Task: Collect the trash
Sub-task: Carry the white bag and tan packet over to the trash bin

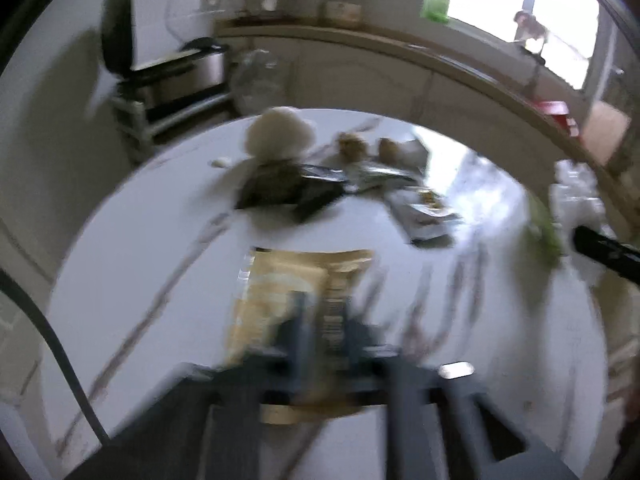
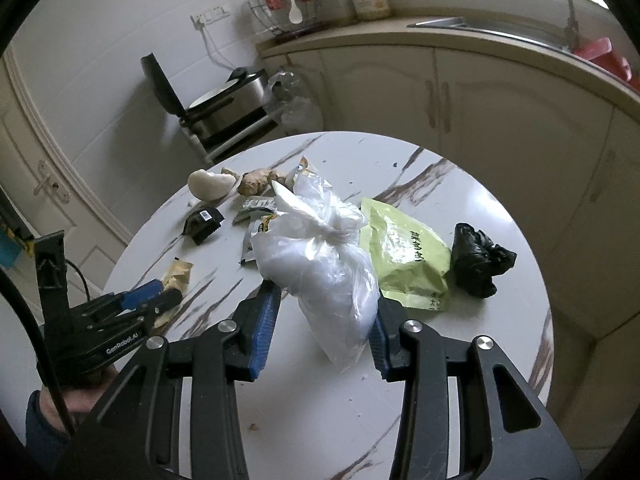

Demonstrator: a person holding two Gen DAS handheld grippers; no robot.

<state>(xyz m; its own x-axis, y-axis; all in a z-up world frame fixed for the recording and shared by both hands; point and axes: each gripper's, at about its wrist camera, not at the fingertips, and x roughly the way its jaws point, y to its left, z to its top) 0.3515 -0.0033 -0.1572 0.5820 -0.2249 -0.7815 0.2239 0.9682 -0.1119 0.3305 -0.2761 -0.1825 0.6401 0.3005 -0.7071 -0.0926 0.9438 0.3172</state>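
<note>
Left gripper (image 2: 170, 300) clamped on gold wrapper (image 2: 178, 276), right gripper (image 2: 322, 332) squeezing white bag (image 2: 324, 276), round marble table (image 2: 460, 332) w/ litter

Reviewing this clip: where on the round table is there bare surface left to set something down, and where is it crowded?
Bare marble shows at the near edge of the table below the white plastic bag, and along the far-right rim beyond the black bag. The middle is crowded: green packet, wrappers, ginger.
</note>
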